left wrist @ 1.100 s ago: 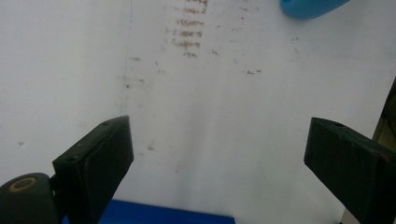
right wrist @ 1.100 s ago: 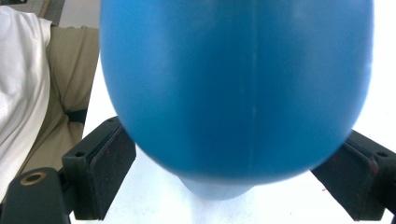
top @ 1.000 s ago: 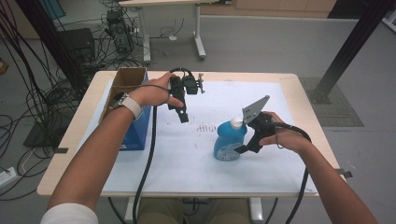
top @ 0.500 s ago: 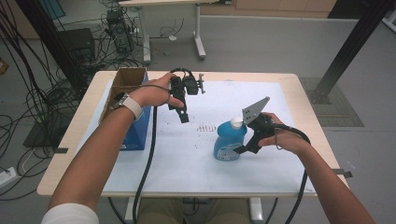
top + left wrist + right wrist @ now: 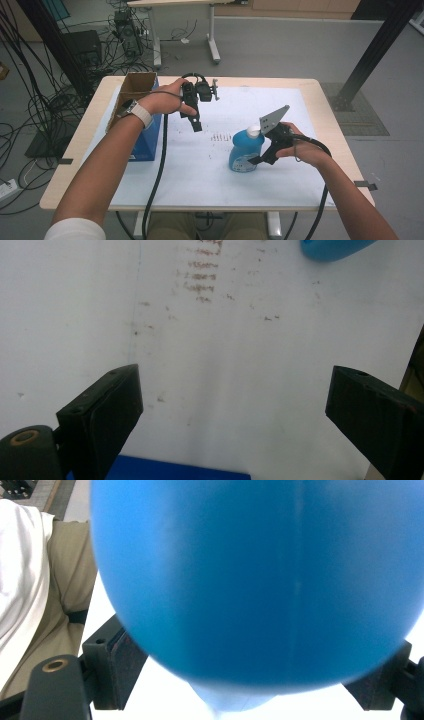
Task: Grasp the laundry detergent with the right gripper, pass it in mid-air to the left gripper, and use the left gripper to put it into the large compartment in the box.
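While our right gripper [image 5: 256, 159] has just been closing its jaws around the blue bottle [image 5: 245, 152], with the bottle's body between them, we judge the grasp is being set up — next would be lifting it. From the right gripper view the bottle [image 5: 255, 580] sits deep between both pads, apparently touching — whether they press firmly we cannot tell. Our left gripper [image 5: 196, 125] hangs released, jaws wide, over the white sheet [image 5: 200, 170] up and left of the bottle.
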Demonstrator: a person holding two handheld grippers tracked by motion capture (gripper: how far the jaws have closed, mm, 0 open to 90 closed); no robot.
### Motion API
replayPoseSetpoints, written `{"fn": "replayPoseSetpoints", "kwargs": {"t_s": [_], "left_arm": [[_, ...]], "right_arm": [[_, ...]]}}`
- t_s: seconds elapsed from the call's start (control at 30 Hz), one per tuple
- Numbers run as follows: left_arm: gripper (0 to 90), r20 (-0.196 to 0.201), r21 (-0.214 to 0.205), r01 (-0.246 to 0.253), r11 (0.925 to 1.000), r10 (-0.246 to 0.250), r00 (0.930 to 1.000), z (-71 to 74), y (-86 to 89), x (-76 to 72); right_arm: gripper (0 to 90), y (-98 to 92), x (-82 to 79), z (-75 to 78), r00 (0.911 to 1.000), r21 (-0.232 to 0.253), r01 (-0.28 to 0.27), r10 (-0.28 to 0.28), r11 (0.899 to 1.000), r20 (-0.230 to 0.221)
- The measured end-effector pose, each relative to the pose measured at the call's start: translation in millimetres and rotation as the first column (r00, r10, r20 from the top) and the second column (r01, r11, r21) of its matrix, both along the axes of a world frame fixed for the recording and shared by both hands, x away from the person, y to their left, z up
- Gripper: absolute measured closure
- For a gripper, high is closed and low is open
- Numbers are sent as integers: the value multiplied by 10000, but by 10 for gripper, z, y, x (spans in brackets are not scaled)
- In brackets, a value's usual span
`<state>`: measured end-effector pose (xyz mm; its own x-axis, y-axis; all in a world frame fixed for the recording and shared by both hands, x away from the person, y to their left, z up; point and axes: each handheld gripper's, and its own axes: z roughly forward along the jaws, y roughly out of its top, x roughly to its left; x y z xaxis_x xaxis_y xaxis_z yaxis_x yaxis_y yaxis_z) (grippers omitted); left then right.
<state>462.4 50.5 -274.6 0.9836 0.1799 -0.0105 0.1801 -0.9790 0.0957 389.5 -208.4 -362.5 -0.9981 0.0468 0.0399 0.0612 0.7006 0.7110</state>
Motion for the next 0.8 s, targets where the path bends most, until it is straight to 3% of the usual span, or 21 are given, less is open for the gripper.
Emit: {"fn": "replayPoseSetpoints", "kwargs": {"t_s": [0.8], "left_arm": [[85, -70, -16, -34, 10000, 33, 10000, -43, 6, 3]], "right_arm": [[226, 2, -7, -72, 10000, 479, -5, 5, 9989, -7]]}}
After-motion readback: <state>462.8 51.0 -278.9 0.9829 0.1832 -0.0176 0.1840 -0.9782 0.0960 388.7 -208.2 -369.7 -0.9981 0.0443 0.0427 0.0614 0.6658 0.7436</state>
